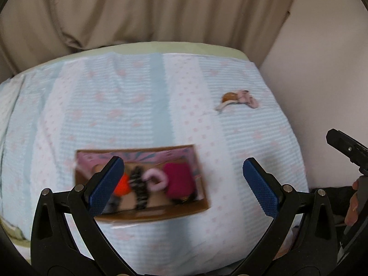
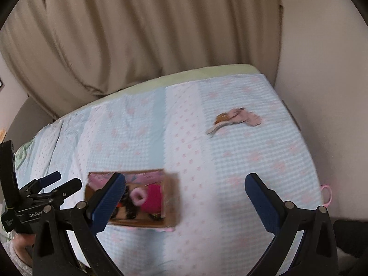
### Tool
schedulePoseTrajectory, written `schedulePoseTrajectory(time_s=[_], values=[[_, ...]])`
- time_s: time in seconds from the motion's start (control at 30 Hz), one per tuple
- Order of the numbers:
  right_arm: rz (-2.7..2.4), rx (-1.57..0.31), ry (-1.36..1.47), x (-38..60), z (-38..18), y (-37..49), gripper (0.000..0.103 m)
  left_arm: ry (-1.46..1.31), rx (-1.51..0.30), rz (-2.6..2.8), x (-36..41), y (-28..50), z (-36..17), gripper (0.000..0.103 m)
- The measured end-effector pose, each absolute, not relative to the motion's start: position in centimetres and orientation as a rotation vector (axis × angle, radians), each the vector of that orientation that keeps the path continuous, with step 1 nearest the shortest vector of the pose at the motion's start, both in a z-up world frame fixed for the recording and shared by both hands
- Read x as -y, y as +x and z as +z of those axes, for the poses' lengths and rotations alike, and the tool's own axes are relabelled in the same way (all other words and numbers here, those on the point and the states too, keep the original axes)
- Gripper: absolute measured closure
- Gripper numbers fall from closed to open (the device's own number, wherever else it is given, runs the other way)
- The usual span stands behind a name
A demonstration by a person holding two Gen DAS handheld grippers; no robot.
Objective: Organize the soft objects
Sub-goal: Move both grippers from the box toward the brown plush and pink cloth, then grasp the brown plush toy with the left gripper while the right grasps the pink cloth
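An open cardboard box (image 1: 184, 209) lies on the bed and holds several soft things: an orange one (image 1: 123, 185), a striped black one (image 1: 140, 188), a pale pink ring (image 1: 156, 179) and a magenta one (image 1: 179, 179). The box also shows in the right wrist view (image 2: 171, 197). A small pink and brown pile of soft items (image 1: 239, 99) lies far right on the bed, seen too in the right wrist view (image 2: 234, 118). My left gripper (image 1: 181, 184) is open and empty above the box. My right gripper (image 2: 184, 197) is open and empty above the bed. The left gripper shows at the left edge of the right wrist view (image 2: 57, 184).
The bed has a light blue and white cover with pink dots (image 1: 138, 105). A beige curtain (image 1: 138, 11) hangs behind it and a pale wall (image 1: 322, 69) stands on the right. A pink loop (image 2: 327, 194) hangs at the bed's right edge.
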State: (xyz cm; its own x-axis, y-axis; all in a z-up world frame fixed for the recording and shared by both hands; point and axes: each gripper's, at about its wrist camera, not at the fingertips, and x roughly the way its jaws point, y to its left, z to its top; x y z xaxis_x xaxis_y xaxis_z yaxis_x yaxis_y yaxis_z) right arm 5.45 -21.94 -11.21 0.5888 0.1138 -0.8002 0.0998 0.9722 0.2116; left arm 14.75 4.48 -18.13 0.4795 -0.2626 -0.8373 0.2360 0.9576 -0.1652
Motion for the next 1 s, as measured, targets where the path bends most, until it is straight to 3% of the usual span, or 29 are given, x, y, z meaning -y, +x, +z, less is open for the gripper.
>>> schedulePoseTrajectory(time_s=[0.33, 0.87, 1.0], values=[[-0.011, -0.927, 0.207, 33.4, -13.8, 10.0, 0.000, 0.050, -1.022, -0.371, 8.7, 21.9, -22.9, 0.001], [0.055, -0.979, 0.126, 43.6, -30.1, 23.4, 0.000, 0.149, -1.070, -0.433, 21.3, 36.1, -39.8, 0.005], [0.066, -0.989, 0.151, 44.7, -34.0, 26.3, 0.000, 0.168, -1.082, -0.442, 23.1, 38.8, -42.7, 0.011]])
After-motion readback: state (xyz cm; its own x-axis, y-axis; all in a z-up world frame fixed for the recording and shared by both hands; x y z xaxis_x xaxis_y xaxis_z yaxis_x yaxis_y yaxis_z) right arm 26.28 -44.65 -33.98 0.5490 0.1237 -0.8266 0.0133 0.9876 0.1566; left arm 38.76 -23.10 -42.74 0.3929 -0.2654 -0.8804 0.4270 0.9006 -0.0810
